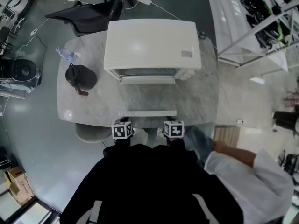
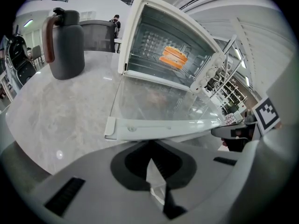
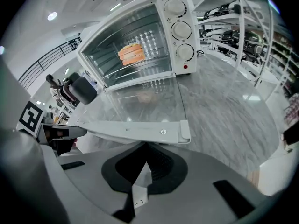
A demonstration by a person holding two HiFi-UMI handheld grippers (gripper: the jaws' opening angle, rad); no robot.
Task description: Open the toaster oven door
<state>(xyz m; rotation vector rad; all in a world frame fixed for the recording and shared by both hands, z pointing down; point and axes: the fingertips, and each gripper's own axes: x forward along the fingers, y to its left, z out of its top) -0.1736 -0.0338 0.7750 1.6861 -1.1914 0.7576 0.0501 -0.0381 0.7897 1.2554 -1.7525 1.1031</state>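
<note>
A white toaster oven (image 1: 152, 45) stands on the marble table (image 1: 201, 101). Its glass door (image 1: 147, 98) lies fully open and flat, with the handle bar (image 1: 147, 113) towards me. Orange toast (image 2: 174, 57) rests on the rack inside. The toast (image 3: 131, 52) and three knobs (image 3: 181, 30) also show in the right gripper view. My left gripper (image 1: 122, 129) and right gripper (image 1: 174, 128) hover side by side just off the table's near edge, short of the handle (image 2: 163, 127). Both are shut with nothing between the jaws, left (image 2: 152, 164) and right (image 3: 142, 169).
A black kettle (image 1: 79, 77) and a clear water bottle (image 1: 65, 54) stand left of the oven. A dark chair (image 1: 88, 15) sits behind the table, and metal shelving (image 1: 261, 17) is at the right. A person's white sleeve (image 1: 252, 171) is close at my right.
</note>
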